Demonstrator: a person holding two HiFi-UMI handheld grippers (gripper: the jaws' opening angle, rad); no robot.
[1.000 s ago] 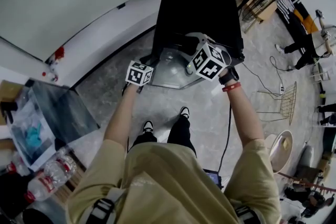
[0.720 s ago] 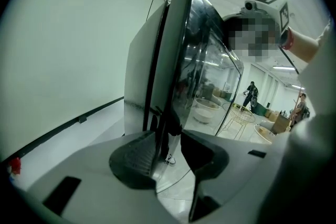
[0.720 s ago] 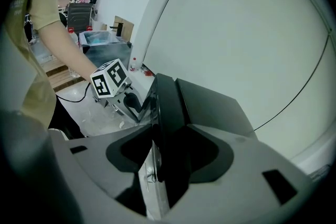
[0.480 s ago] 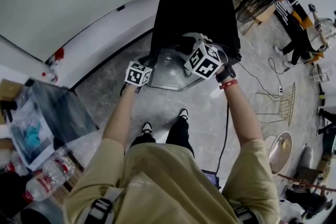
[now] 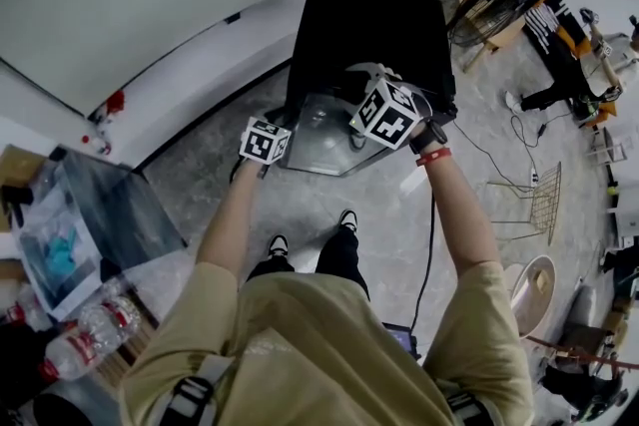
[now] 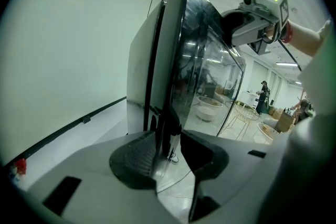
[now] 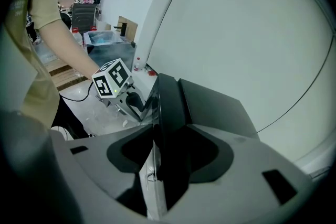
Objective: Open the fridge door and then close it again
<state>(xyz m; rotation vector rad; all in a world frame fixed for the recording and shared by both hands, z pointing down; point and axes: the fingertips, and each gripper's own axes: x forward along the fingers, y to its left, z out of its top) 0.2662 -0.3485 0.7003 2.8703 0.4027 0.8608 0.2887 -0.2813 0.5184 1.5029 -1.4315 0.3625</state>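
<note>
Two grippers are on the glass door (image 5: 324,137) of a black fridge (image 5: 371,20), which stands on the floor (image 5: 389,214) by a white wall (image 5: 130,5). The left gripper (image 6: 169,147) sits at the door's left edge; its fingers (image 6: 134,157) have just been closing and are clamped on that edge, one on each face. The right gripper (image 7: 157,152) is at the door's top right corner. Its fingers have also just been closing and grasp the top edge. Whether the door is ajar or flush cannot be told.
</note>
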